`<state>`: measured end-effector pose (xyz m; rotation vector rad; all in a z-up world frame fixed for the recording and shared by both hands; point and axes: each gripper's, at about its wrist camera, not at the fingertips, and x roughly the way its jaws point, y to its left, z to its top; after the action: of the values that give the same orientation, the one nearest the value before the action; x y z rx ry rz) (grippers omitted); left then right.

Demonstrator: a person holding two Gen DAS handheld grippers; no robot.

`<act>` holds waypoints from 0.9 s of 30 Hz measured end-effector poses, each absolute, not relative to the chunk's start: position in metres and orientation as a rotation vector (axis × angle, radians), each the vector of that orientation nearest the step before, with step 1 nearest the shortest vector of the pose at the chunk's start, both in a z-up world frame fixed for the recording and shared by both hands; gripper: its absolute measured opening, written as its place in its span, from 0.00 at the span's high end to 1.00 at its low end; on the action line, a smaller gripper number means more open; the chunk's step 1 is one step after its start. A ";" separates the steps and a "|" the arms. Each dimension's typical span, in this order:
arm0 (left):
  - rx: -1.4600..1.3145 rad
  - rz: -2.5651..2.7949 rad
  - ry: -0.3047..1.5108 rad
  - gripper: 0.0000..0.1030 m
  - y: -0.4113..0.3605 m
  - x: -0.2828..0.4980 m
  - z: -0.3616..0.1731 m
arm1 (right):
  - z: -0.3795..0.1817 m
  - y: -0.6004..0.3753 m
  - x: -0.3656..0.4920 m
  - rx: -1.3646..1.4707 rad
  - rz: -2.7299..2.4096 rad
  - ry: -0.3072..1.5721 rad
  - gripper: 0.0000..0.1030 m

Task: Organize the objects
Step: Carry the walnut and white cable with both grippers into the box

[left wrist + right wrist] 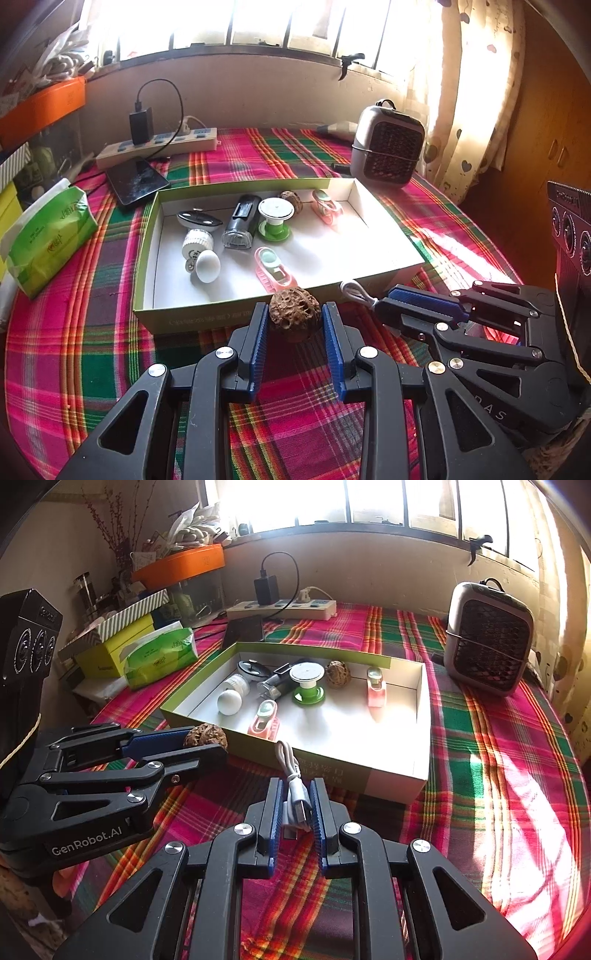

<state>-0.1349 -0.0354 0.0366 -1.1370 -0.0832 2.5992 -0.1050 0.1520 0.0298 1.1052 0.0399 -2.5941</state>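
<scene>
Walnut first, seen from the left wrist: it sits pinched between the blue pads of the left gripper, held just short of the near wall of the shallow box, while inside that box lie a second walnut, a white egg-shaped piece, a green-and-white spool and two pink clips. From the right wrist, the right gripper has its jaws drawn narrow around a bundled white USB cable, also just before the box's near wall, above the plaid tablecloth, with the left gripper off to its left side and a small heater standing behind.
</scene>
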 end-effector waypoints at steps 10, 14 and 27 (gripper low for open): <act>-1.139 2.589 -0.088 0.74 -0.040 -0.147 0.035 | 0.031 0.162 -0.108 1.106 -2.595 0.013 0.89; -1.144 2.591 -0.097 0.74 -0.042 -0.146 0.034 | 0.029 0.168 -0.106 1.094 -2.546 -0.021 0.89; -1.151 2.589 -0.102 0.74 -0.060 -0.157 0.031 | 0.014 0.157 -0.101 1.136 -2.428 0.094 0.71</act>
<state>-0.1568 -0.0599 0.0308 -1.1514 -0.1016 2.5894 -0.1011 0.1565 0.0135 1.1357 0.0937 -2.4282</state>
